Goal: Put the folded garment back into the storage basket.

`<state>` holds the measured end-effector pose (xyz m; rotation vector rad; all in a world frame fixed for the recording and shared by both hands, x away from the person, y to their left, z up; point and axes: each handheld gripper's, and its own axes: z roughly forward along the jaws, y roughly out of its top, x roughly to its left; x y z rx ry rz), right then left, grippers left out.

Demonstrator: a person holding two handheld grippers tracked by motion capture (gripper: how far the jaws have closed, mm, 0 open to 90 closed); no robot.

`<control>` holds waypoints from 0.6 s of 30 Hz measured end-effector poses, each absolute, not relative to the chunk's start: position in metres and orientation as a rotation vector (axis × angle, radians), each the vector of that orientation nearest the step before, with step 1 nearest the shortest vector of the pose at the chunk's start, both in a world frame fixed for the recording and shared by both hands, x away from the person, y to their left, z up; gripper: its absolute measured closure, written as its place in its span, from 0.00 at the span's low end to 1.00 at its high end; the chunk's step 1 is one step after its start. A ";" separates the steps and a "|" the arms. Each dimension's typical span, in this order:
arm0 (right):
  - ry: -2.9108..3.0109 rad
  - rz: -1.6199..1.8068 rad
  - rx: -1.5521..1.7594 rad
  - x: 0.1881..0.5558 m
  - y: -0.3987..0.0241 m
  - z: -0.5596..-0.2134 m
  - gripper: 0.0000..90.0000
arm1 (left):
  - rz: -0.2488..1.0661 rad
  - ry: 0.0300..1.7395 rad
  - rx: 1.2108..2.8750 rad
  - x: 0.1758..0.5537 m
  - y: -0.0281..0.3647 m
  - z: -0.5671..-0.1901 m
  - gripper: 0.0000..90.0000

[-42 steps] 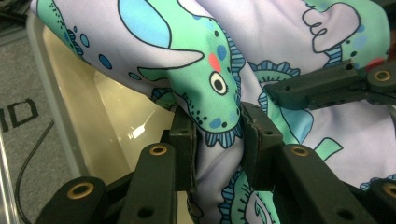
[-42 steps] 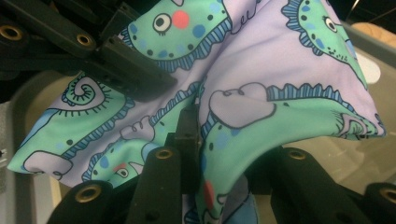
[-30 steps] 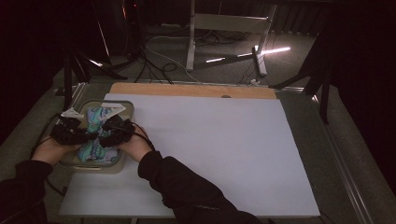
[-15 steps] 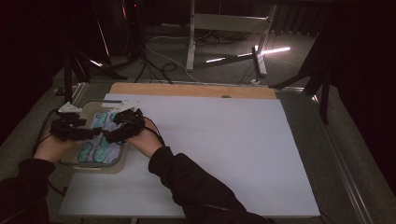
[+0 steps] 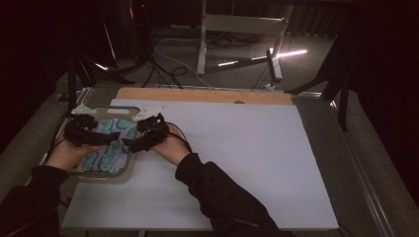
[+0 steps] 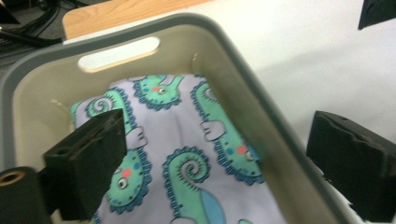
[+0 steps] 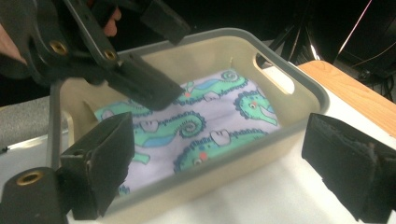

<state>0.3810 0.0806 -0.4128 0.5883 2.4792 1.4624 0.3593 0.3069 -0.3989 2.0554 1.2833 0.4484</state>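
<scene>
A folded cloth printed with green seahorses on a pale lilac ground lies flat in the bottom of a grey-beige plastic bin, and it covers most of the bin's floor. The bin has a slot handle cut into its far end wall, and it sits at the left edge of the tabletop, which is covered with a white sheet, with a strip of bare wood showing along the far side. The left hand-held gripper hangs over the bin with its jaws spread wide and nothing between them; in its own view one jaw is above the cloth inside the bin and the other is out past the bin's side wall, over the white sheet. The right hand-held gripper hovers at the bin's right rim, jaws likewise wide apart and empty, one low by the near corner of the bin and the other out over the sheet. The two grippers are close together, the left one reaching across the bin in front of the right one's camera. Dark sleeves come in from the near side of the tabletop. Beyond the tabletop the floor is dim, with cables and stand legs.
</scene>
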 end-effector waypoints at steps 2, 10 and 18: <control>2.476 1.467 0.602 0.381 0.073 -0.413 0.10 | 0.449 1.257 2.067 0.358 0.302 -0.398 0.00; 2.463 1.468 0.625 0.385 0.045 -0.412 0.10 | 0.376 1.147 2.060 0.354 0.283 -0.391 0.00; 2.441 1.461 0.670 0.387 0.006 -0.412 0.10 | 0.307 1.001 2.107 0.353 0.247 -0.391 0.00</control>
